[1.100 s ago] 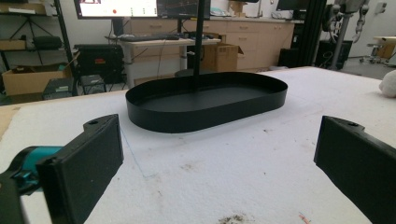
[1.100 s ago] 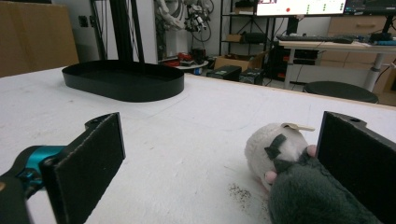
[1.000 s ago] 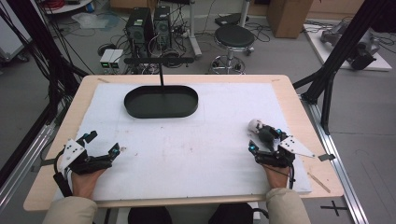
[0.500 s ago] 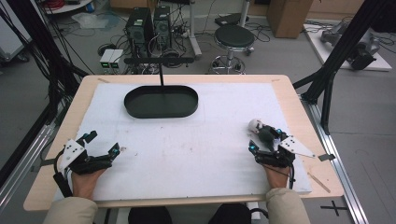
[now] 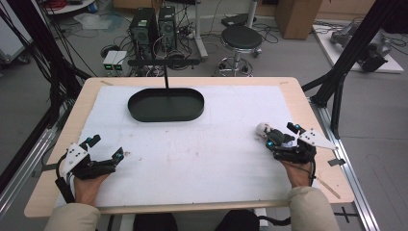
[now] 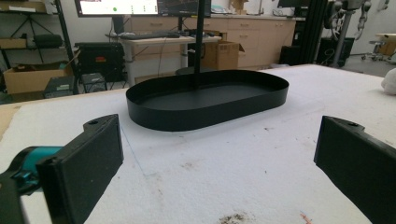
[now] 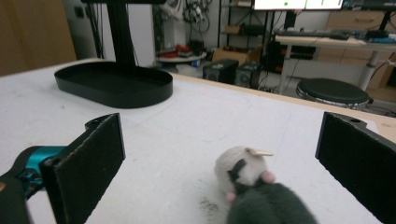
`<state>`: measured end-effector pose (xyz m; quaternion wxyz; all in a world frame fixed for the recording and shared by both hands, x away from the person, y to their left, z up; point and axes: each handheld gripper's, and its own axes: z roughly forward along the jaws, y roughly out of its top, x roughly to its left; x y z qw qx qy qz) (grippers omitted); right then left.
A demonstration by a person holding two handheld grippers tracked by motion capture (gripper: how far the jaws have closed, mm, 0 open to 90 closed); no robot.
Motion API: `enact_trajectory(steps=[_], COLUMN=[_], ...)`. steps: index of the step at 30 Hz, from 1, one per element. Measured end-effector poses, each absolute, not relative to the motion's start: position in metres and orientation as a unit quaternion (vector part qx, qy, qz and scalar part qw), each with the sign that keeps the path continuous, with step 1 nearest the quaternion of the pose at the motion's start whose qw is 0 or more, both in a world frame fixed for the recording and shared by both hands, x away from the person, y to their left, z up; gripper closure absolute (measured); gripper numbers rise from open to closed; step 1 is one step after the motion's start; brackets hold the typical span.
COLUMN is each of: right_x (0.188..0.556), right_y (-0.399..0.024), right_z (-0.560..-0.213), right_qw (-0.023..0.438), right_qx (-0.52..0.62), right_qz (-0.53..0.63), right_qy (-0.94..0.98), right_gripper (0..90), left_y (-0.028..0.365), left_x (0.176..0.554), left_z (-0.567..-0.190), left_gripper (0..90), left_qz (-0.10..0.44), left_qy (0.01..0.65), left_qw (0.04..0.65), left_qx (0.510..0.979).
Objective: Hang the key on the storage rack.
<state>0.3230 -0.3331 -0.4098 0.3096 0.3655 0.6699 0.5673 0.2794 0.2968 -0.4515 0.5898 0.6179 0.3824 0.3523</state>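
A small grey and white plush toy (image 7: 254,186) lies on the white mat between the wide-apart jaws of my right gripper (image 7: 219,154). In the high view that toy (image 5: 265,130) sits at the right side of the table, just in front of the open right gripper (image 5: 281,137). My left gripper (image 5: 107,147) rests open near the table's front left, nothing between its jaws (image 6: 217,154). A black oval tray (image 5: 166,104) stands empty at the back middle of the mat, seen ahead in the left gripper view as tray (image 6: 208,98) and far left in the right gripper view as tray (image 7: 114,84).
A black post (image 5: 166,77) rises behind the tray. The white mat (image 5: 192,144) covers most of the wooden table (image 5: 298,96). Beyond the far edge are a stool (image 5: 242,37), computer towers (image 5: 154,26) and cables on the floor.
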Motion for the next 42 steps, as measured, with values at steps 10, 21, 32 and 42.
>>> enact_trajectory(steps=[10, 21, 32, 42], right_x=[0.350, 0.377, 0.397, 0.406], right_y=[-0.345, -0.350, -0.348, -0.343], right_z=[-0.379, -0.374, -0.391, -0.405], right_qw=[0.263, 0.229, 0.178, 0.153], right_qx=[0.364, 0.371, 0.380, 0.379], right_qz=[0.508, 0.415, 0.353, 0.298], right_qy=[0.735, 0.799, 0.836, 0.863], right_gripper=[0.4, 0.5, 0.5, 0.5], left_y=[0.296, 0.296, 0.297, 0.297], left_x=[0.280, 0.280, 0.280, 0.280], left_z=[-0.451, -0.451, -0.451, -0.451], left_gripper=[1.7, 1.7, 1.7, 1.7], left_qz=[0.353, 0.351, 0.351, 0.350], left_qy=[0.382, 0.381, 0.383, 0.384], left_qw=[0.586, 0.586, 0.585, 0.583], left_qx=[0.622, 0.623, 0.623, 0.625])
